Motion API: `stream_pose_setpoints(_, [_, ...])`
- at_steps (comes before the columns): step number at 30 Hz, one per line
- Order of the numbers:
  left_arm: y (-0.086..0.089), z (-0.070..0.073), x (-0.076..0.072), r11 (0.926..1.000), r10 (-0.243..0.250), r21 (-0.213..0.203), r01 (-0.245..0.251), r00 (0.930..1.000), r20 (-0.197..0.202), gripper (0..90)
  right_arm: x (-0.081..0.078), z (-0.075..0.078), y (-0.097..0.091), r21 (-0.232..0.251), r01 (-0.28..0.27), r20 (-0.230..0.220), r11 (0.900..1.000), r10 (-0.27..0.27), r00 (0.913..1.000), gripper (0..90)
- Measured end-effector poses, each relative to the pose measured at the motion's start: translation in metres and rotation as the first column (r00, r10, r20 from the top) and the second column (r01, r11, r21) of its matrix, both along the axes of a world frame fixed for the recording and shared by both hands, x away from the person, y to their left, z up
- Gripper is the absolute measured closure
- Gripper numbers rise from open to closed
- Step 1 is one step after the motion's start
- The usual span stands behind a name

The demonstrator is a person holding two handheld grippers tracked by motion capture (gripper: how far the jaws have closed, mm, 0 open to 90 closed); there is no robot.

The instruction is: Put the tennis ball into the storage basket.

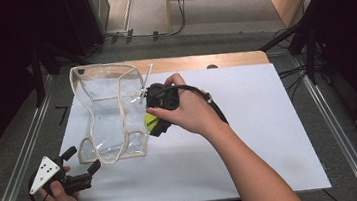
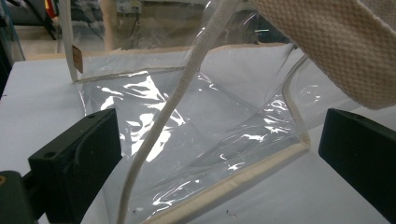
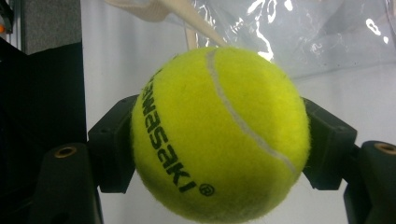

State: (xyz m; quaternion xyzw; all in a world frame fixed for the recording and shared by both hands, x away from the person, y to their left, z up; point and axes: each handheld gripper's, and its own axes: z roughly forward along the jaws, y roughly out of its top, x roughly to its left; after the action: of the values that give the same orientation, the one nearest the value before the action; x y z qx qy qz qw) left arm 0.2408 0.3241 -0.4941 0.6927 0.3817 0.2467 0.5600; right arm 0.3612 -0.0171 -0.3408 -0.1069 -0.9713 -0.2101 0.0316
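A clear plastic bag (image 1: pixel 110 112) with cream fabric trim lies on the white table sheet at the left. My right gripper (image 1: pixel 154 126) is shut on a yellow-green tennis ball (image 1: pixel 149 122), held just beside the bag's right edge. In the right gripper view the tennis ball (image 3: pixel 219 135) sits squeezed between both black jaws, with black lettering on it. My left gripper (image 1: pixel 83 160) is open near the bag's front left corner. In the left gripper view its jaws stand wide apart on either side of the bag (image 2: pixel 196 126), with a cream strap (image 2: pixel 163 121) running between them.
The white sheet (image 1: pixel 251 138) covers a wooden table (image 1: pixel 202 61). Metal rails run along both sides of the table. Cables lie on the floor at the right and back. Dark equipment stands at the far left.
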Motion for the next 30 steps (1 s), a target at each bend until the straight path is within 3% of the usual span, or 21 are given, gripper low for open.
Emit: stream_pose_setpoints(30, [-0.001,0.000,0.001,1.0000,-0.003,0.001,0.003,1.0000,-0.006,0.0,0.006,0.040,0.037,0.006,-0.073,0.025,0.9973,0.073,0.9971,23.7])
